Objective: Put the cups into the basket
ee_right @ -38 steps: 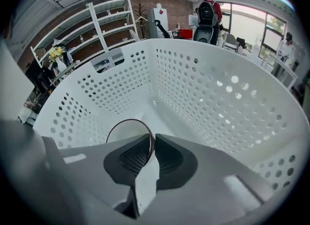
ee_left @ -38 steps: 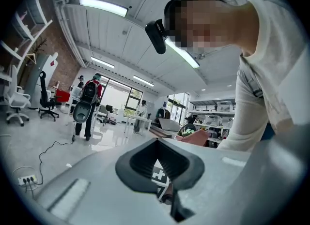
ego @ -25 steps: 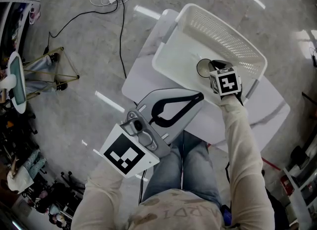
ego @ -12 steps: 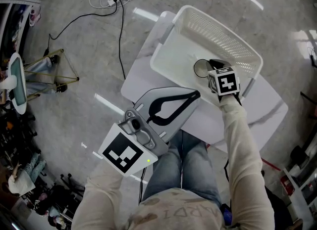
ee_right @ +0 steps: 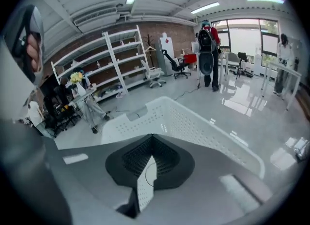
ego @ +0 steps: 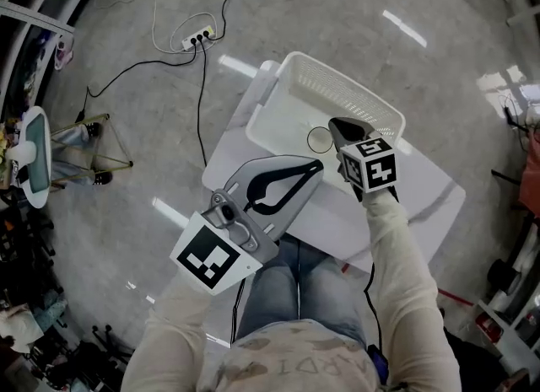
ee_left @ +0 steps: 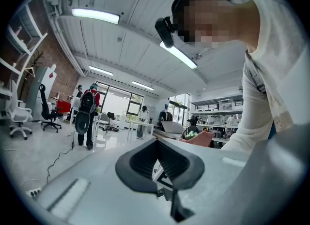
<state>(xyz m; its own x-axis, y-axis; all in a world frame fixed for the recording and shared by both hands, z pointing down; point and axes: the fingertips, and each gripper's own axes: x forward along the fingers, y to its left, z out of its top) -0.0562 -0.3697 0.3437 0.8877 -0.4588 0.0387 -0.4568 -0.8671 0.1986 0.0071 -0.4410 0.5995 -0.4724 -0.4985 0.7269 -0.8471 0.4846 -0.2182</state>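
Cup (ego: pixel 320 139) — lies on the floor of the basket (ego: pixel 337 74), touched by neither tool. Right gripper (ego: pixel 336 126): over the basket's near side, jaws pressed together, empty. Left gripper (ego: pixel 316 167): over the table (ego: pixel 422 192), jaws likewise closed on nothing. Step judged: deposit done — next calls for locating another cup; none shows.

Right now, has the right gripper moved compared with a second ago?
Yes. Against the basket, the right gripper has drawn back toward the near rim, away from the cup.
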